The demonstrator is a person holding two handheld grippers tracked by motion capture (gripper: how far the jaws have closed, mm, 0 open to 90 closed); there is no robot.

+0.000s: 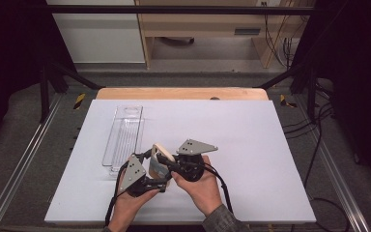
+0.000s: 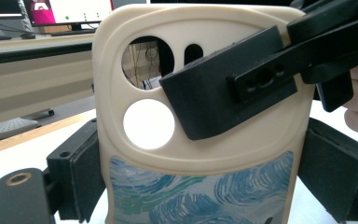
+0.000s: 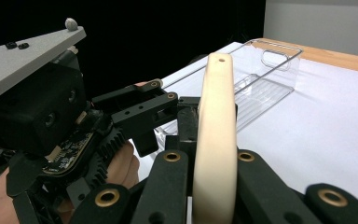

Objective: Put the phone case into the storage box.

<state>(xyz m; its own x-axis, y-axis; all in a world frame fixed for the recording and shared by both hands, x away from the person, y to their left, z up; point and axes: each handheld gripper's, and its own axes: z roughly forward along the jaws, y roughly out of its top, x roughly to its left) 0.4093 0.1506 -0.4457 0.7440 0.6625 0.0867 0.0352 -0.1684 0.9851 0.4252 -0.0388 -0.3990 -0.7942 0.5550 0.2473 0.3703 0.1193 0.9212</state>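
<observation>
A cream phone case point(image 1: 160, 160) with a blue swirl print on its lower half is held upright just above the table, between both grippers. My left gripper point(image 1: 155, 173) is shut on it, one pad on each long side of the case point(image 2: 205, 144). My right gripper point(image 1: 163, 157) is shut across the case's upper part, near the camera cutouts. One of its fingers point(image 2: 223, 93) lies flat over the case's face. In the right gripper view the case's thin cream edge point(image 3: 216, 116) stands between my right gripper's point(image 3: 209, 163) jaws.
A long clear plastic tray point(image 1: 124, 135) lies on the white tabletop point(image 1: 261, 145) to the left of and beyond the hands; the same tray point(image 3: 261, 79) appears behind the case. A wooden edge point(image 1: 181, 93) runs along the table's far side. Black frame posts stand at both sides.
</observation>
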